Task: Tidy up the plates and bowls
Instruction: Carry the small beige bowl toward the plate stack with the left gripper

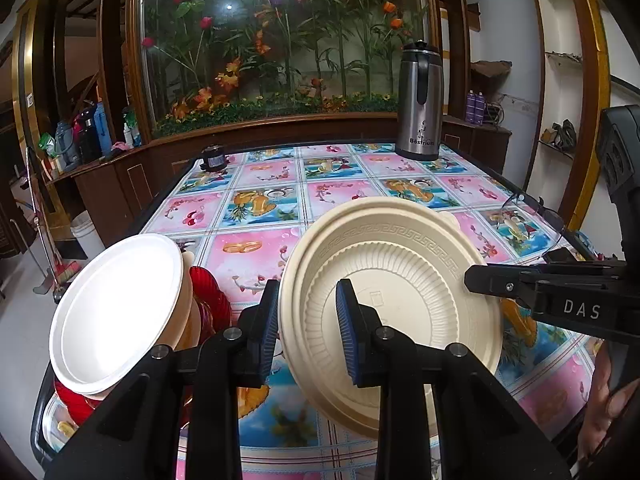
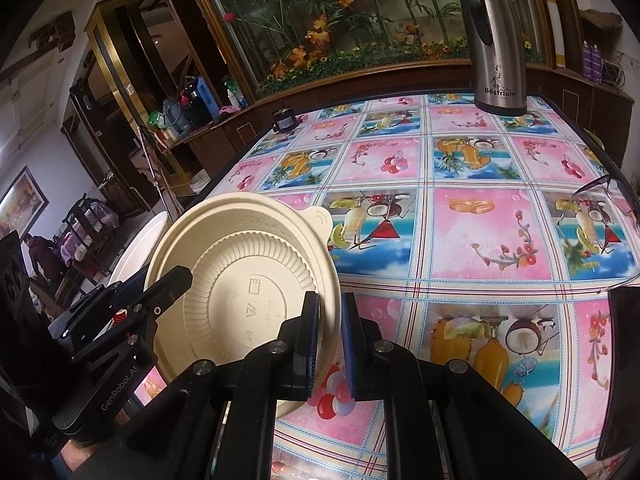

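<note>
A cream bowl (image 1: 400,256) with a ribbed underside and a key-pattern rim is held tilted on edge above the table, its underside facing the cameras. My left gripper (image 1: 306,292) is shut on its left wall, one pad on each side. My right gripper (image 2: 330,300) is shut on the opposite rim of the same cream bowl (image 2: 240,248). In the left wrist view the right gripper (image 1: 474,276) reaches in from the right. The left gripper (image 2: 180,276) shows at the bowl's left edge in the right wrist view. A white plate (image 1: 116,312) leans on a stack of cream and red bowls (image 1: 208,300) at the table's left edge.
The table (image 2: 472,232) carries a pink and blue patterned cloth. A steel flask (image 1: 420,100) stands at the far right, a small dark jar (image 1: 214,158) at the far left, and glasses (image 1: 532,212) lie near the right edge. A person (image 2: 40,256) is in the room beyond.
</note>
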### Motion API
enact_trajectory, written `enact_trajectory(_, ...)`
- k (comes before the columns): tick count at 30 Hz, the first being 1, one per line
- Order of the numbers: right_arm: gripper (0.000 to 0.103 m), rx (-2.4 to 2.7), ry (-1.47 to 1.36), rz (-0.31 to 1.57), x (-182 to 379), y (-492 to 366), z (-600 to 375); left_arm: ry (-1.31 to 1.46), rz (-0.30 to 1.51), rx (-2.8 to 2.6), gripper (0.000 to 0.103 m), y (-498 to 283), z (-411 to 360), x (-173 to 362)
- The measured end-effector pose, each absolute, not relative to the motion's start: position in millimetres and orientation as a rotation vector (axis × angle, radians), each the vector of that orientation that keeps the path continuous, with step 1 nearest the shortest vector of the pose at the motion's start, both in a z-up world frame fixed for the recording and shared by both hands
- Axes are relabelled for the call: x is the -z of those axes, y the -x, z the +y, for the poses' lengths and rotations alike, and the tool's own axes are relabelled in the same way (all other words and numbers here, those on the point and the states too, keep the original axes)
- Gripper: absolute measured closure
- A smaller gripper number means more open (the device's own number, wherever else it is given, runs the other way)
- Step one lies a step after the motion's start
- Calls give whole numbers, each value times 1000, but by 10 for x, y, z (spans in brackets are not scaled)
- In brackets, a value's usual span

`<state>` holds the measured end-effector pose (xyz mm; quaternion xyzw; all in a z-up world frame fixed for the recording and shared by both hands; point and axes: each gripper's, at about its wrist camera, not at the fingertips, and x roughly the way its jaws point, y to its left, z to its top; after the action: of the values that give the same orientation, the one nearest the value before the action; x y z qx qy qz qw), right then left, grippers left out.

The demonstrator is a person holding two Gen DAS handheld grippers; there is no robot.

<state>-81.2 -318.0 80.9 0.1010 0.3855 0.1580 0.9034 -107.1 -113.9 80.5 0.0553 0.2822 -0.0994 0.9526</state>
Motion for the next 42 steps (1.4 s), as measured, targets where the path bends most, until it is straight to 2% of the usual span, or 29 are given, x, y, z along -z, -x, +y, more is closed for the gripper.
enact_trajectory(42, 91, -290, -247, 845, -596, 764, -3319, -143, 637, 234, 78, 1006, -1280, -648)
